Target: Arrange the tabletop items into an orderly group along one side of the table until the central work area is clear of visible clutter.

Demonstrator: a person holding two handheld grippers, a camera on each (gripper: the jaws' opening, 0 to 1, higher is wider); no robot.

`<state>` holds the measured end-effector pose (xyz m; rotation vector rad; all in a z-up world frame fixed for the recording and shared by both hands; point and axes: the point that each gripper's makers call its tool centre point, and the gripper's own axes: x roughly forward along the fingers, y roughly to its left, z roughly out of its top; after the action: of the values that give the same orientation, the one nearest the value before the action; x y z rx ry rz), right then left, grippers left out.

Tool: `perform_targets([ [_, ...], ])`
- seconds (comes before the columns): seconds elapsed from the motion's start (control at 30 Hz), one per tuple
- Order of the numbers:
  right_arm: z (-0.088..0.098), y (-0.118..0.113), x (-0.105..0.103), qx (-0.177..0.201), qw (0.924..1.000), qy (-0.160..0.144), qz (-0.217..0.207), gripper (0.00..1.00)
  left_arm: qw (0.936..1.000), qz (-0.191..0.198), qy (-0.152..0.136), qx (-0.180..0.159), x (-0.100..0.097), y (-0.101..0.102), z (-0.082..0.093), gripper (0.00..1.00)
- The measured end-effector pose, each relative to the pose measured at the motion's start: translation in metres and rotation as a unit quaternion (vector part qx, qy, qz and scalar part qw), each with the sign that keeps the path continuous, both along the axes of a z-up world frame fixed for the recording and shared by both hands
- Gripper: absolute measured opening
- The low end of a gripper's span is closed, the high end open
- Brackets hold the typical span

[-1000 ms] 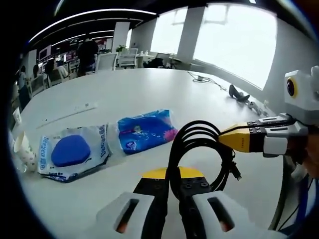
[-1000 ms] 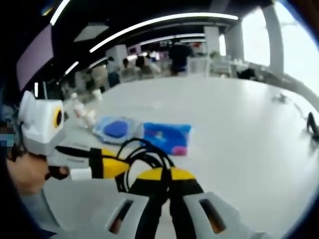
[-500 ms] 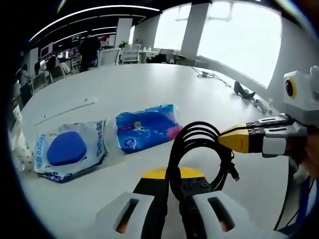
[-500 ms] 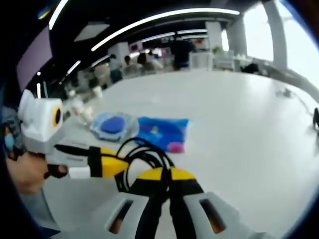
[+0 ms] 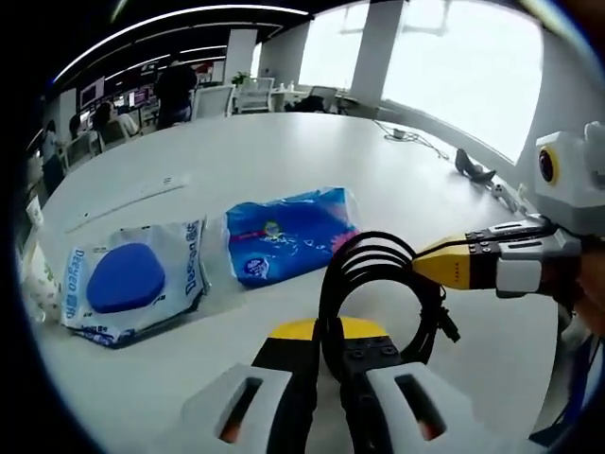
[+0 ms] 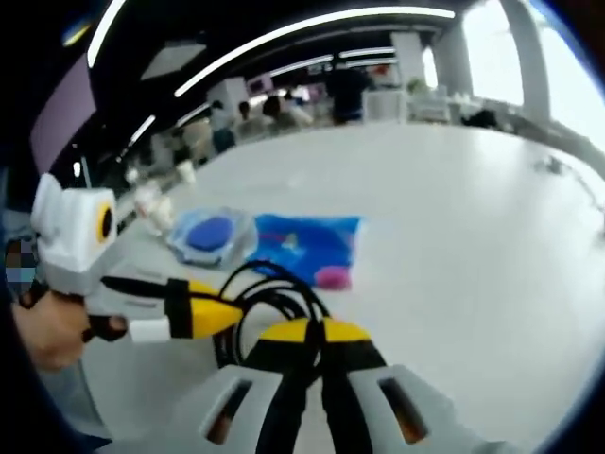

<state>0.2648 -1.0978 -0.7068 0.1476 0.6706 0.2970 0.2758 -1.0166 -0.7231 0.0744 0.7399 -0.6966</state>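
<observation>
Both grippers are clamped on the same coiled black cable, held above the near edge of the white desk: the left gripper has its fingers closed on the lower part of the coil, and the right gripper enters from the right with its yellow-tipped fingers closed on the coil's side. In the right gripper view, the right gripper grips the cable at its fingertips, with the left gripper alongside on the same loops. On the desk beyond, a blue patterned packet lies just beside a clear packet holding a blue oval pad, apart from the cable, with a paper cup near the desk's left edge.
</observation>
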Motion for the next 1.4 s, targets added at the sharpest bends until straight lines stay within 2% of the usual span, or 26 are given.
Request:
perform_targets([
  [0.17,-0.005,-0.001,0.004,0.009,0.9999,0.005,-0.005,0.0,1.0,0.0,0.002,0.002,0.004,0.0,-0.006,0.06],
  [0.7,-0.02,0.0,0.007,0.005,0.9997,0.025,-0.005,0.0,0.9999,-0.002,0.008,0.013,0.005,0.001,-0.012,0.07],
  [1.4,-0.021,0.0,0.009,0.004,0.9996,0.027,-0.01,0.0,0.9999,-0.003,0.005,0.014,0.007,0.001,-0.013,0.08],
])
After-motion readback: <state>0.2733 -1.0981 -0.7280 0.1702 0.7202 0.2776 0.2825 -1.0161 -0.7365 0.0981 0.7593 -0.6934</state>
